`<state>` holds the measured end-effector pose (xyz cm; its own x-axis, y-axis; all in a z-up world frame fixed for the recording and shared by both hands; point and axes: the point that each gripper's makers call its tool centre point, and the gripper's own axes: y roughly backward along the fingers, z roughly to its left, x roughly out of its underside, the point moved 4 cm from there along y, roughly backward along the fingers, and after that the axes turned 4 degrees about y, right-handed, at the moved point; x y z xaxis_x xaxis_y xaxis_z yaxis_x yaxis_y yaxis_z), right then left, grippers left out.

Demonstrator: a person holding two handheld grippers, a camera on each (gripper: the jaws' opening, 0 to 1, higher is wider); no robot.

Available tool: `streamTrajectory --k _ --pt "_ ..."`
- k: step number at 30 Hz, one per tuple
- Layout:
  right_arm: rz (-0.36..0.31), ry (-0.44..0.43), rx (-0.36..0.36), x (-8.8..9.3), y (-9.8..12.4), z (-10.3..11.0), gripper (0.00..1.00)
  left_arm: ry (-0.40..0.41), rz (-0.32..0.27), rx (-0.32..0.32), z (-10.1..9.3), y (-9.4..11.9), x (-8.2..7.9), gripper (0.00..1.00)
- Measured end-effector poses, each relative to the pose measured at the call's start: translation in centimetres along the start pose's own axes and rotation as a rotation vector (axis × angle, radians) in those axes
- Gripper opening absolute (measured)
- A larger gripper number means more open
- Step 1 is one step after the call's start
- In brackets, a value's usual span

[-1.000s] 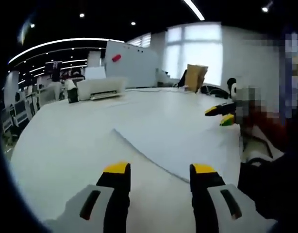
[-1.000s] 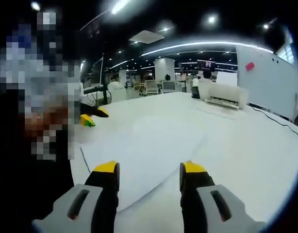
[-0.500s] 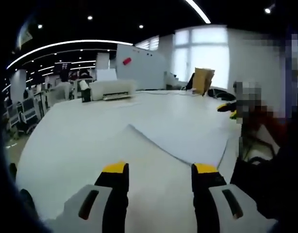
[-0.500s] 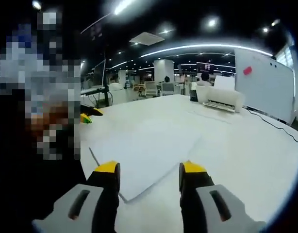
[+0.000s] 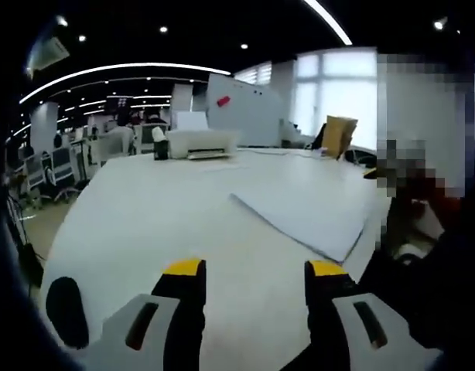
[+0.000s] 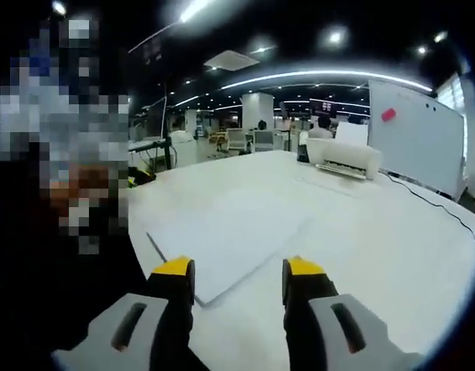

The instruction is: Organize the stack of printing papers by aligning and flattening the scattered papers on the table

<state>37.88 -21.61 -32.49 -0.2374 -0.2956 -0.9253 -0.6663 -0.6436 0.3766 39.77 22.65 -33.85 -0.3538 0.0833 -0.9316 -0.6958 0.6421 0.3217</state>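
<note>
Both of our grippers have drawn back from the papers since a second ago: in the left gripper view the stack now lies well ahead and to the right of the fingers instead of between them, and in the right gripper view its near corner sits just ahead of the fingers.

Our left gripper (image 5: 251,268) holds its yellow-tipped fingers (image 5: 183,267) spread apart over bare tabletop (image 5: 145,224), gripping nothing. Our right gripper (image 6: 238,267) is likewise spread wide and empty, its fingers (image 6: 172,267) over the near corner of the papers (image 6: 222,236).

Those papers (image 5: 303,205) lie flat on the white tabletop as a low, roughly squared stack. Farther back stands a white printer (image 5: 200,143), also seen in the right gripper view (image 6: 344,157), with a whiteboard (image 6: 415,139) behind it and a cable (image 6: 442,205) trailing across the tabletop. A brown box (image 5: 338,135) stands at the far edge.
</note>
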Motion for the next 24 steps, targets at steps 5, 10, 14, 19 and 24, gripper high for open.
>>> streamTrajectory --k 5,10,14,19,24 --pt "-0.005 -0.024 -0.001 0.0 0.8 0.2 0.39 -0.008 -0.002 -0.026 0.0 1.9 0.0 0.54" --pt "-0.001 -0.001 -0.007 -0.3 1.5 0.5 0.33 0.001 -0.016 -0.049 0.1 3.5 -0.1 0.54" --pt "-0.008 0.018 -0.006 -1.0 2.4 0.7 0.32 0.007 -0.025 -0.071 0.4 4.8 -0.2 0.54" --pt "-0.033 0.014 0.006 -1.8 3.5 0.7 0.33 0.002 -0.019 -0.082 0.1 6.2 -0.2 0.54" --pt "-0.034 0.007 0.021 -2.1 4.6 0.5 0.33 0.009 -0.03 -0.098 -0.1 7.9 -0.1 0.54"
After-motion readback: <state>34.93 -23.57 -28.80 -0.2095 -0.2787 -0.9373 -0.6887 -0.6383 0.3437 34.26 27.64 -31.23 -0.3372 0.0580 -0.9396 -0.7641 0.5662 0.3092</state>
